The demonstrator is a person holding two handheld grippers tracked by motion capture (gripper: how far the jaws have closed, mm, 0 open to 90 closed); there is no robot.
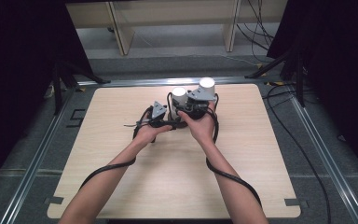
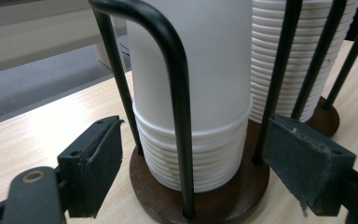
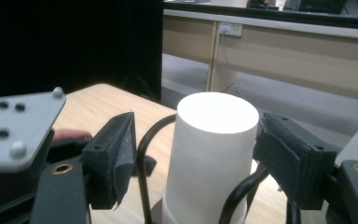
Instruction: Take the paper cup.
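A pale wooden table (image 1: pixel 177 177) stands on a grey floor, dark curtains at both sides. Near its far edge stand two stacks of white paper cups, each upturned on a round brown base inside black wire bars: the near stack (image 1: pixel 179 94) and, just right of and behind it, the second stack (image 1: pixel 207 86). Two grippers flank the near stack. The left gripper (image 2: pixel 191 154) straddles its base, pads clear of the bars. The right gripper (image 3: pixel 193 144) brackets its top cup; whether its pads press I cannot tell.
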